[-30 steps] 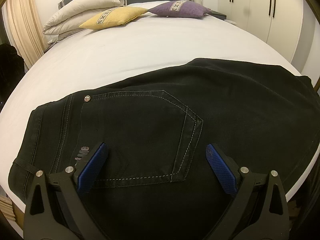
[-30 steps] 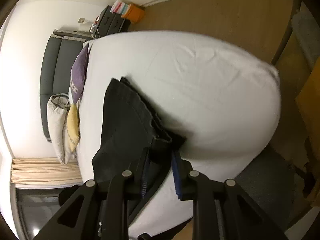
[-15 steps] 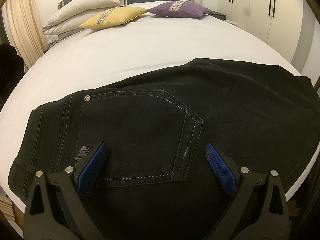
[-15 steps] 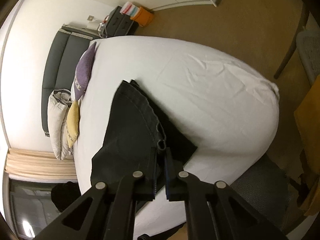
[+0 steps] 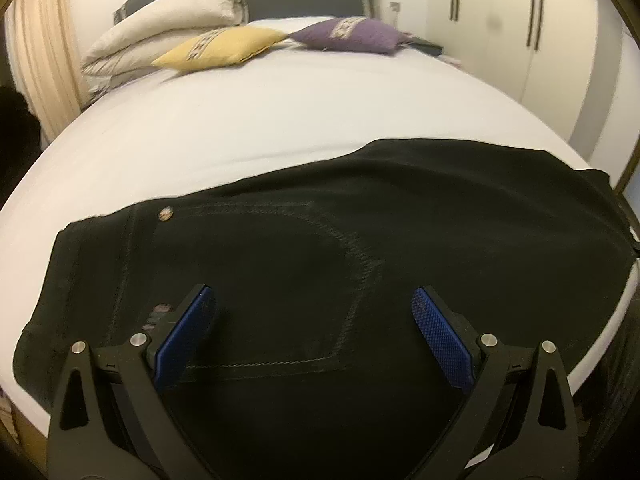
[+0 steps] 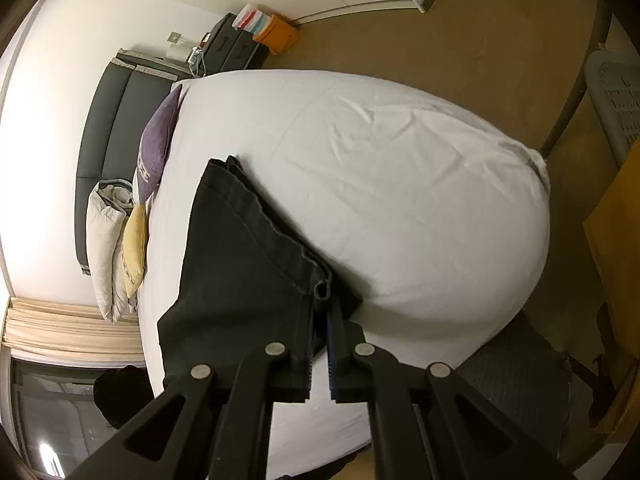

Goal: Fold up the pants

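The black pants (image 5: 360,264) lie flat on the near edge of the white bed (image 5: 260,128). The left gripper (image 5: 312,320) hovers wide open over their back pocket. The right gripper (image 6: 320,320) is closed on their hem. A yellow cushion (image 5: 224,46) and a purple cushion (image 5: 352,34) rest far behind the pants.

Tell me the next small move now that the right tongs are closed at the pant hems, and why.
Probably lift the right tongs slightly and start carrying the hem end toward the waistband. They look clamped on the hem edge of the black pants, which lie flat on the white bed, while the left tongs sit open over the back pocket.
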`<state>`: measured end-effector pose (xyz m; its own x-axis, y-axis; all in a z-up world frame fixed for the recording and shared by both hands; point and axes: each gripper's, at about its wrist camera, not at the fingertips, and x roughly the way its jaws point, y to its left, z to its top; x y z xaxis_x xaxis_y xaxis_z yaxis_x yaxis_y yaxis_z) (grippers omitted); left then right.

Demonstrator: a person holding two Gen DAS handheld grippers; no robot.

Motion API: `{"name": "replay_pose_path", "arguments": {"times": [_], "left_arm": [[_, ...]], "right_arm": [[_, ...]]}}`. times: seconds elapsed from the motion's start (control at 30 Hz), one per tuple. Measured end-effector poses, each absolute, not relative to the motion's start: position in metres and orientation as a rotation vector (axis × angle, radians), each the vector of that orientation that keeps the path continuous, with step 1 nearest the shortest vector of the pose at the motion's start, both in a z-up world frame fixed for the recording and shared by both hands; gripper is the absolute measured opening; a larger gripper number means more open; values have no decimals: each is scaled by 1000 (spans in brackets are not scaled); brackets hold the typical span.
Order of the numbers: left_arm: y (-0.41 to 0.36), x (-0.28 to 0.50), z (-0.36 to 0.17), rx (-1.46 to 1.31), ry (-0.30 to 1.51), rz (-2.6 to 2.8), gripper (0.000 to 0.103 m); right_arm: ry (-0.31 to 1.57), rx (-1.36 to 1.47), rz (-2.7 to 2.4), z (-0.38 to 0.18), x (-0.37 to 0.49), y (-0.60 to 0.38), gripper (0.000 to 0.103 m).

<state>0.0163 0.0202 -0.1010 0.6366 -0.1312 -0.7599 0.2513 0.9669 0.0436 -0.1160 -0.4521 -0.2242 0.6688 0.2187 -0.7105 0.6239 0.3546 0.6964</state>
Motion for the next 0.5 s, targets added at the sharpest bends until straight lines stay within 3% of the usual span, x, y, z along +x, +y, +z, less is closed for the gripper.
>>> {"name": "replay_pose_path", "arguments": {"times": [0.1, 0.13, 0.17, 0.2, 0.33, 0.5], "left_arm": [[7, 22, -121, 216, 919, -229, 101], [5, 20, -121, 222, 901, -223, 101], [5, 20, -120, 205, 899, -228, 101], [5, 20, -120, 195, 904, -232, 101], [2, 20, -119, 196, 906, -242, 101], [-9, 17, -120, 204, 910, -258, 101]], "right_arm": [[880, 1188, -260, -221, -118, -455, 6], [909, 1176, -296, -216, -123, -457, 12], [941, 1144, -359, -210, -128, -458, 26], [976, 1089, -446, -200, -134, -461, 28], [887, 984, -453, -151, -132, -462, 28], [821, 934, -24, -122, -35, -406, 28]]}}
